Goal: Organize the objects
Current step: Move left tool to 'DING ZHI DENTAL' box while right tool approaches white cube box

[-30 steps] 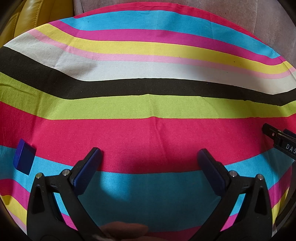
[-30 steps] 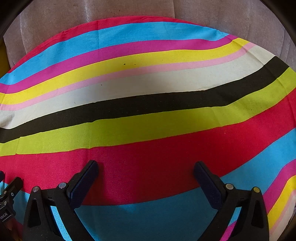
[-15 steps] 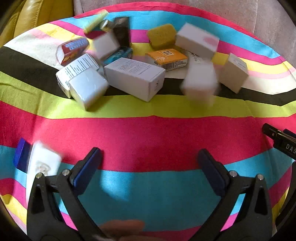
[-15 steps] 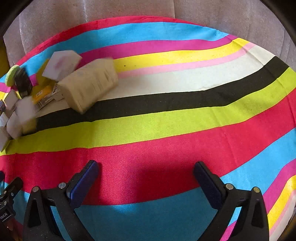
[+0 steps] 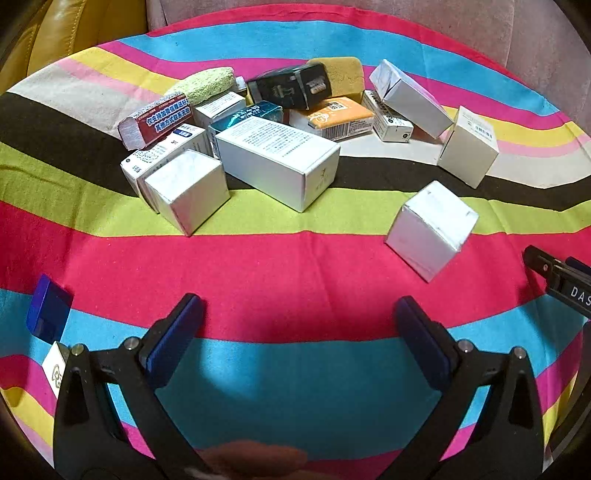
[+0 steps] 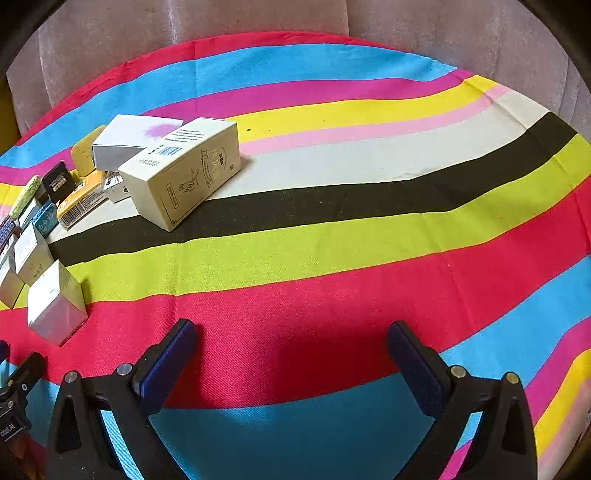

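Observation:
A heap of small boxes lies on the striped cloth. In the left wrist view I see a long white box [image 5: 277, 160], a white cube [image 5: 188, 190], a red pack [image 5: 157, 120], a black box [image 5: 290, 85], an orange pack [image 5: 332, 118], a green sponge [image 5: 203, 85] and a yellow sponge [image 5: 341, 75]. A white cube [image 5: 430, 229] lies apart, nearest. My left gripper [image 5: 297, 314] is open and empty, short of the heap. My right gripper [image 6: 291, 343] is open and empty; a cream box [image 6: 183, 171] lies far to its left.
A blue box [image 5: 48, 308] and a small white card [image 5: 55, 365] lie at the left by my left gripper. The striped cloth [image 6: 369, 240] covers a round table. A grey upholstered seat [image 6: 258, 18] stands behind it, a yellow one [image 5: 55, 29] at the back left.
A second ago the cloth was bare except for the blue box. The boxes and sponges tumbled onto it and have now come to rest. Neither gripper has moved.

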